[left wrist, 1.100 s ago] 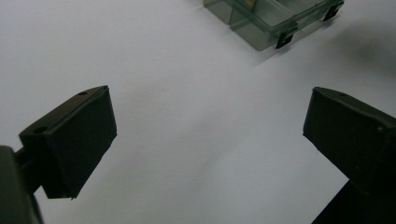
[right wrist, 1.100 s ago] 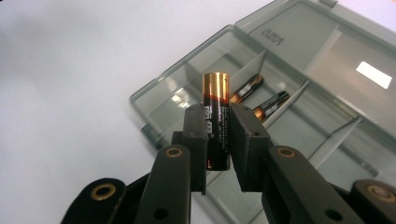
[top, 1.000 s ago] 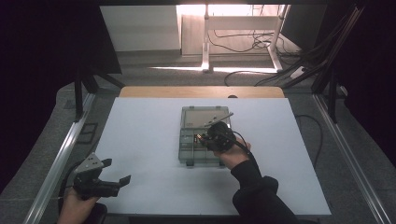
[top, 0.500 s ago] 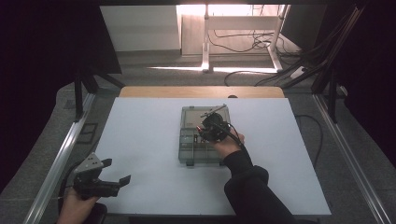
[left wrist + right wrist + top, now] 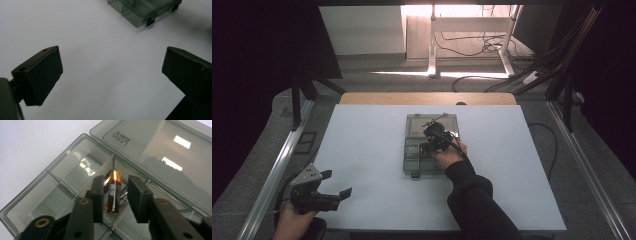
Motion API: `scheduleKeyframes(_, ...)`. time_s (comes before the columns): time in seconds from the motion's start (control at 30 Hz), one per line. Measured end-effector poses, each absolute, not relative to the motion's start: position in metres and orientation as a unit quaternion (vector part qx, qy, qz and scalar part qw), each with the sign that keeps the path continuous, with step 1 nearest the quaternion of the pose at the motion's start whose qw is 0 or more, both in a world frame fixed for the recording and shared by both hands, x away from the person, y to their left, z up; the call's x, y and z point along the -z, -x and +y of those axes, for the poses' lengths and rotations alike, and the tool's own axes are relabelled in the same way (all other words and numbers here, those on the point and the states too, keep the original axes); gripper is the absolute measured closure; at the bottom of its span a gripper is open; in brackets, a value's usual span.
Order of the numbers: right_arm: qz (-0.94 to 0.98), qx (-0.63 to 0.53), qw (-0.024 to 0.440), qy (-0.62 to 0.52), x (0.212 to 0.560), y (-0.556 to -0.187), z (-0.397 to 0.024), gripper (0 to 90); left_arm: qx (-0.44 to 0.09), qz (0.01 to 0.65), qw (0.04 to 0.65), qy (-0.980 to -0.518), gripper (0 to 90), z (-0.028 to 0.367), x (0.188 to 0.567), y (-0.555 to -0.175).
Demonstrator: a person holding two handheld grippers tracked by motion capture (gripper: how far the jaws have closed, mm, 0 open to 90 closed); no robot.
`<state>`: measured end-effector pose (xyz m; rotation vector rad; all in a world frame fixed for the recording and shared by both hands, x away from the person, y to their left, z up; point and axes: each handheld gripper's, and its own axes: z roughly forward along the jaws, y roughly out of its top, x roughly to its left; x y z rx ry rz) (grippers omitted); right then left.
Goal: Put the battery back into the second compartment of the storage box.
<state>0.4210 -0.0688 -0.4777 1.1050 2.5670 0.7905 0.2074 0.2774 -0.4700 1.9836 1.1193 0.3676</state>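
A smoky clear compartment box (image 5: 411,159) lies mid-table with its lid (image 5: 439,121) folded back. My right gripper (image 5: 430,143) hangs over its middle compartments. In the right gripper view the box (image 5: 50,195) and lid (image 5: 160,150) fill the frame, and a black and copper battery (image 5: 113,186) stands tilted in a compartment between the jaws of my right gripper (image 5: 113,192). Those jaws have just been opening; a gap shows on the right side of the battery. My left gripper (image 5: 337,183) rests open over bare table at the near left, nothing between its jaws (image 5: 112,67).
The white table top (image 5: 362,140) spreads around the box. The box's front corner and latches (image 5: 151,21) show ahead in the left gripper view. Metal rails (image 5: 282,160) run along both sides, and cables lie on the floor beyond the far edge.
My right hand has shifted left across the box and dipped toward its compartments. The left hand and its gripper have stayed put.
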Motion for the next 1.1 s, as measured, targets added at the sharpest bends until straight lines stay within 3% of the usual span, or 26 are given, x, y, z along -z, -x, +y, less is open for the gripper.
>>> scheduleKeyframes(0.5, 0.883, -0.291, 0.129, -0.346, 0.466, -0.411, -0.07, 33.9, -0.146, 0.444, 0.405, -0.786, 3.4, 0.277, 0.47, -0.207)
scheduleKeyframes(1.1, 0.888, -0.296, 0.113, -0.332, 0.461, -0.402, -0.071, 21.9, -0.145, 0.443, 0.404, -0.787, 3.4, 0.277, 0.47, -0.207)
